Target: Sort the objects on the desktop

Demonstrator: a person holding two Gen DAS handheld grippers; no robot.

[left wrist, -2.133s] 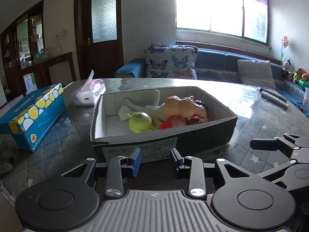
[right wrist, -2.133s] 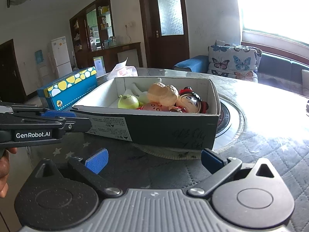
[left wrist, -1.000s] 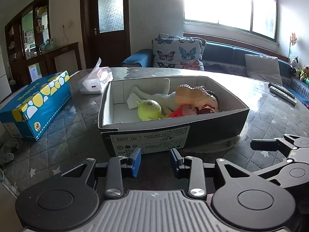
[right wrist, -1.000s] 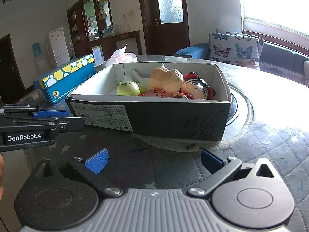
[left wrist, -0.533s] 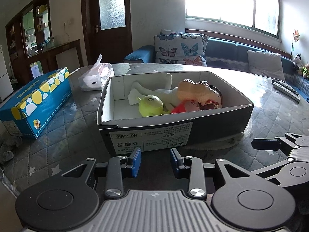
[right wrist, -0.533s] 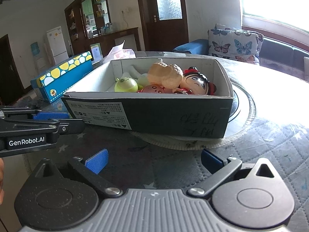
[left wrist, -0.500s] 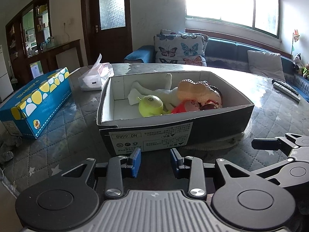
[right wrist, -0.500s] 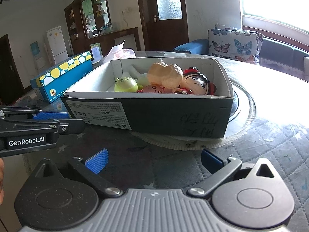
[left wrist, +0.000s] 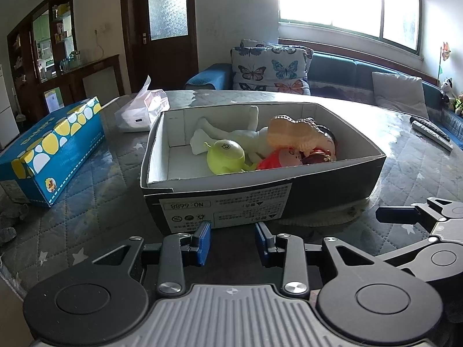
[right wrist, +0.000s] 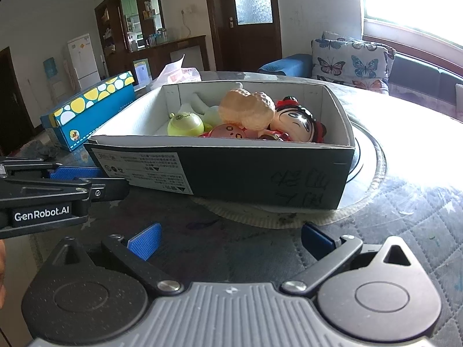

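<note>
A dark cardboard box (left wrist: 260, 199) (right wrist: 260, 173) stands on the quilted table and holds several toys: a yellow-green round toy (left wrist: 227, 160) (right wrist: 185, 124), a peach bumpy toy (left wrist: 298, 136) (right wrist: 246, 110), a red-dressed doll with a black-haired head (right wrist: 298, 124), a pink-red figure (left wrist: 277, 157) and a white plush (left wrist: 231, 133). My left gripper (left wrist: 233, 241) hangs just before the box's near wall, jaws partly apart and empty. My right gripper (right wrist: 230, 240) is wide open and empty, short of the box. The left gripper also shows at the left of the right wrist view (right wrist: 86, 179).
A blue box with yellow and white dots (left wrist: 49, 150) (right wrist: 92, 107) lies left of the cardboard box. A tissue pack (left wrist: 141, 110) sits behind it. Remote controls (left wrist: 431, 130) lie at the far right. The table's near-left edge (left wrist: 8, 271) is close.
Both grippers have risen a little and come slightly nearer, so the inside of the box shows more. Jaw openings are unchanged. The toys have not moved.
</note>
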